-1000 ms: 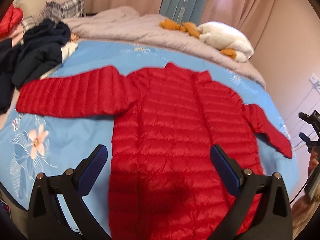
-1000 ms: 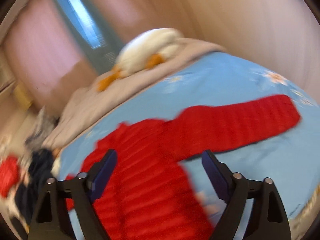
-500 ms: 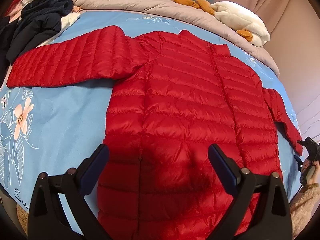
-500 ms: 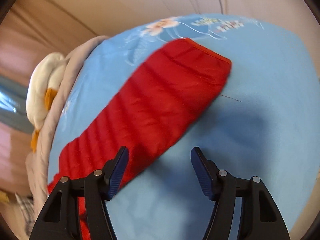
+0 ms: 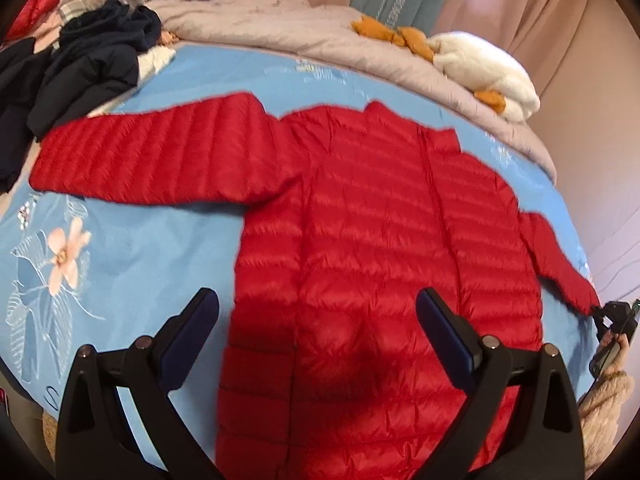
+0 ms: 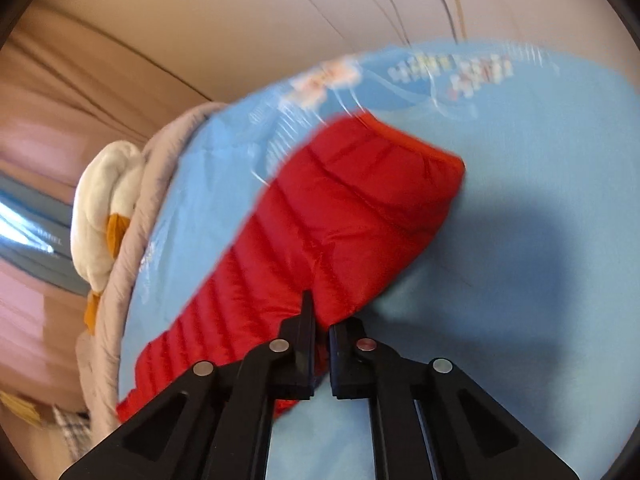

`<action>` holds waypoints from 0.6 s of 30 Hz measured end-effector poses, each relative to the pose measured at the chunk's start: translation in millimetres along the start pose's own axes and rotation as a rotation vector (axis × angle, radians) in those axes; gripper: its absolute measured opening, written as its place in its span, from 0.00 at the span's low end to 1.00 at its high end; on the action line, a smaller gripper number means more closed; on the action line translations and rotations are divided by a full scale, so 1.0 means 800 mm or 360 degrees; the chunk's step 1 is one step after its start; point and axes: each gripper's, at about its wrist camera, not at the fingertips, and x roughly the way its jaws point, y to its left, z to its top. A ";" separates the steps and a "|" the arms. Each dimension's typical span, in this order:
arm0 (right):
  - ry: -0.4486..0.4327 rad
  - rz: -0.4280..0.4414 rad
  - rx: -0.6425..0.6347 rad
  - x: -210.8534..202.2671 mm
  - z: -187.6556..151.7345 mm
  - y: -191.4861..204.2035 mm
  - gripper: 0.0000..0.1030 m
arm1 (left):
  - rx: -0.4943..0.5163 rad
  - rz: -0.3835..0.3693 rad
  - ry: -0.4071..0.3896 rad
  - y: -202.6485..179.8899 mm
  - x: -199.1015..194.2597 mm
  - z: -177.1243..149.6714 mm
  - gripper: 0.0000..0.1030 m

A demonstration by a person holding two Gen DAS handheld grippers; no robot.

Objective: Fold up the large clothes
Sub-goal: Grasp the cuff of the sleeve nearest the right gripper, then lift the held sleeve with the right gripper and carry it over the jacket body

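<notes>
The right claw (image 6: 320, 320) has just been closing and now pinches the edge of the red puffy jacket's (image 5: 380, 264) sleeve (image 6: 340, 220), close to the cuff. The left claw (image 5: 318, 320) hangs wide open, holding nothing, right above the jacket's bottom part. The jacket lies flat on the blue bed (image 5: 120, 264), stretching away from both claws. It looks soft, light and slippery, so grab seams or cuffs.

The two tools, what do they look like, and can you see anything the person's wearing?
Both are black plastic with triangular cut-outs and round silver pins at the finger joints. The left tool has long fingers faced with dark blue pads. The right tool has the same black frame; its pads are hidden. A fuzzy beige sleeve shows at the left view's right edge.
</notes>
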 end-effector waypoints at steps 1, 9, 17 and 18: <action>-0.0032 0.0009 -0.0043 -0.011 0.003 0.009 0.05 | -0.0011 0.0001 -0.0023 0.002 -0.006 0.004 0.96; -0.0279 0.0186 -0.0394 -0.110 0.020 0.111 0.05 | -0.0036 0.0024 -0.0137 0.012 -0.046 0.025 0.97; -0.0378 0.0349 -0.0692 -0.161 -0.002 0.200 0.05 | -0.0070 -0.0020 -0.0218 0.020 -0.076 0.034 0.97; -0.0383 0.0362 -0.0717 -0.161 -0.005 0.210 0.05 | -0.0071 -0.0024 -0.0225 0.021 -0.079 0.035 0.97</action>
